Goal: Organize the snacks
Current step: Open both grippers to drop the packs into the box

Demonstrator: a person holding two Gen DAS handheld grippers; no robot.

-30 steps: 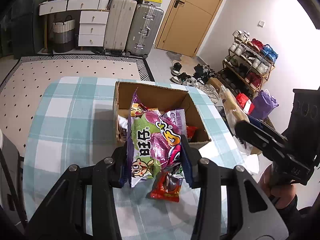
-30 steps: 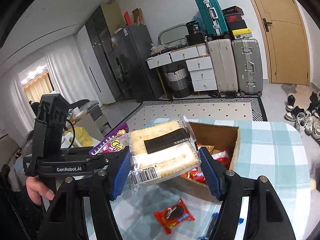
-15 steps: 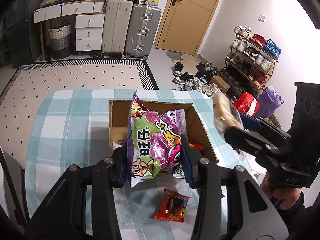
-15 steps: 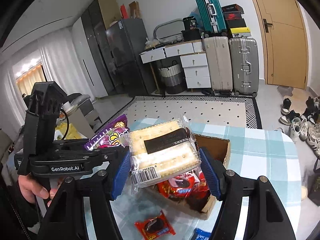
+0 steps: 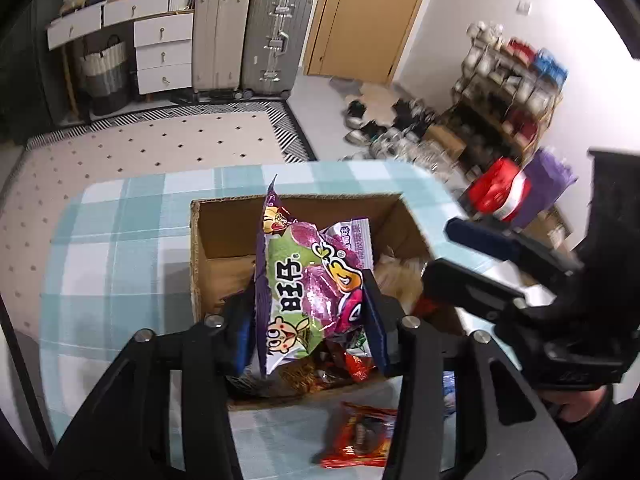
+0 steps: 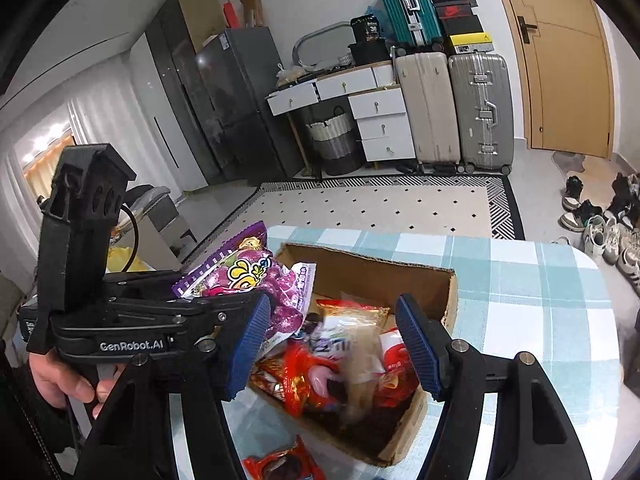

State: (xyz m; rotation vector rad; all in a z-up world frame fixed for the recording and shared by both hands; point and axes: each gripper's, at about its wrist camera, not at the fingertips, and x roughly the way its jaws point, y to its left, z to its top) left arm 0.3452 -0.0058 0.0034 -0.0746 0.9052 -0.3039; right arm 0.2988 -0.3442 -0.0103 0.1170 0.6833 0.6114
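My left gripper (image 5: pixel 310 316) is shut on a purple and green snack bag (image 5: pixel 308 292) and holds it upright over the open cardboard box (image 5: pixel 224 220). The bag also shows in the right wrist view (image 6: pixel 248 276). My right gripper (image 6: pixel 334 348) is open and empty above the box (image 6: pixel 400 272). A clear biscuit pack (image 6: pixel 360 356), blurred, lies among several snack packets in the box below it. My right gripper also shows in the left wrist view (image 5: pixel 472 256), at the box's right side.
The box stands on a table with a blue checked cloth (image 5: pixel 120 240). A red cookie packet (image 5: pixel 360 436) lies on the cloth in front of the box; it also shows in the right wrist view (image 6: pixel 284 466). Suitcases, drawers and a shoe rack stand beyond.
My right gripper has opened and the biscuit pack has dropped into the box. My left gripper has moved forward with the purple bag, over the box.
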